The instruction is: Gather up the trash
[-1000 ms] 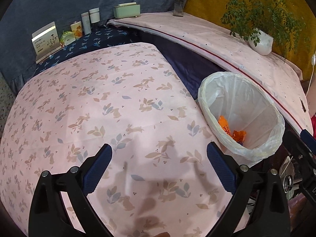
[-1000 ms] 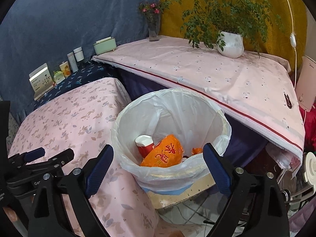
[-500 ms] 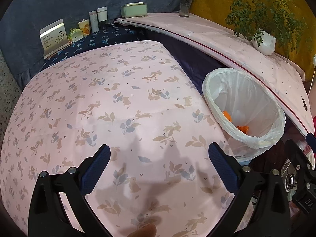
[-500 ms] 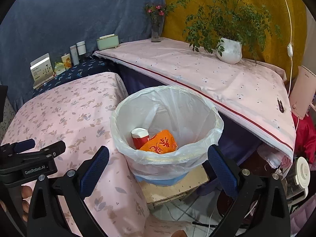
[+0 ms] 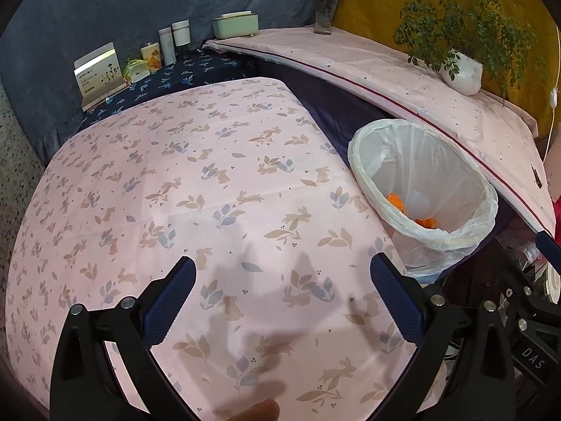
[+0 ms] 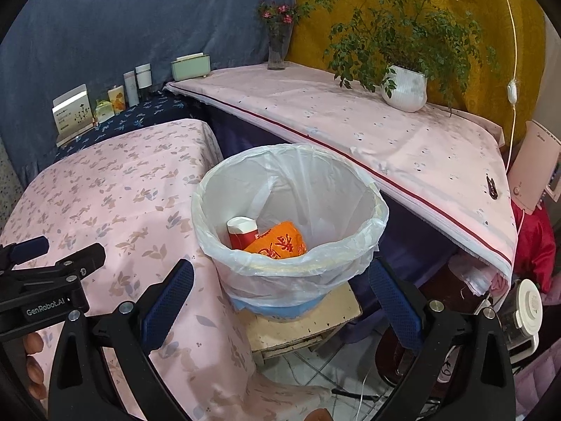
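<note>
Trash already lies inside the round bin lined with a translucent white plastic bag (image 6: pixel 291 210): a crumpled orange wrapper with red characters (image 6: pixel 277 244) and a red-and-white cylindrical container (image 6: pixel 241 233) are seen at its bottom. The bin is perched on a small cream wooden stool (image 6: pixel 305 319), just beside the table draped in a pink rabbit-print cloth (image 5: pixel 196 189), on which no loose litter is visible. Both the left gripper (image 5: pixel 282 294) and the right gripper (image 6: pixel 280 293) are held spread wide, with nothing between the blue pads. The task is judged nearly done. A careless sweep of either gripper could knock the bin off the stool, or the loose liner rim could be snagged and the contents spilled.
</note>
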Motion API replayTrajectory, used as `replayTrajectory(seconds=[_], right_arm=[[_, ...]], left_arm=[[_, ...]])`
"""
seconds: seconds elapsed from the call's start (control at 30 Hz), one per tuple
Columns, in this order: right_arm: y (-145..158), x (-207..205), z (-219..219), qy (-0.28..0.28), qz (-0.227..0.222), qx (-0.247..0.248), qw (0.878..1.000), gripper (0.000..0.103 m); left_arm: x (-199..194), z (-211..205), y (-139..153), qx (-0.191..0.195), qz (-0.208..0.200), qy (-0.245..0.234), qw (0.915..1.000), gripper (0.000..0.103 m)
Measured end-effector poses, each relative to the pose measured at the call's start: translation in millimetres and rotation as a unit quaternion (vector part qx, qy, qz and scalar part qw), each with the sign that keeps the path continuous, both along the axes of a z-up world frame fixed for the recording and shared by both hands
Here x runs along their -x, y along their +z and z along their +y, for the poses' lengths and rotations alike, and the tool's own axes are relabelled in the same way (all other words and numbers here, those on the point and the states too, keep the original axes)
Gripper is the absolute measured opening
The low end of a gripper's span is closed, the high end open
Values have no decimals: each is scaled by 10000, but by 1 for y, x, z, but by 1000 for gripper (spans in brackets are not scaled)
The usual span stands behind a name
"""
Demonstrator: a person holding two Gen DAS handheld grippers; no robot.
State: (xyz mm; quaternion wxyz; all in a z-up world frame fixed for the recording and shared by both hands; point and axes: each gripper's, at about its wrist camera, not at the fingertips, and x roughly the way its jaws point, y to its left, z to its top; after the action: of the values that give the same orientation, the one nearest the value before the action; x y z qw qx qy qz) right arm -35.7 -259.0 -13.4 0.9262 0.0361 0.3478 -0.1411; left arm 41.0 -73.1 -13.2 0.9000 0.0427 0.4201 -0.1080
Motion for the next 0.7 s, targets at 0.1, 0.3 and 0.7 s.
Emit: replayTrajectory(seconds=[0.1, 0.3, 0.7], right_arm=[[1, 1, 0, -1, 5, -11, 10000, 96], [-1, 1, 5, 73, 73, 3, 9999, 96], [-7, 1, 8, 105, 131, 16, 9999, 96]], left_arm=[[0, 3, -1, 38, 66, 50, 10000, 95], [1, 10, -2, 36, 78, 166, 9998, 95], [0, 13, -2, 34, 87, 227, 9997, 95]])
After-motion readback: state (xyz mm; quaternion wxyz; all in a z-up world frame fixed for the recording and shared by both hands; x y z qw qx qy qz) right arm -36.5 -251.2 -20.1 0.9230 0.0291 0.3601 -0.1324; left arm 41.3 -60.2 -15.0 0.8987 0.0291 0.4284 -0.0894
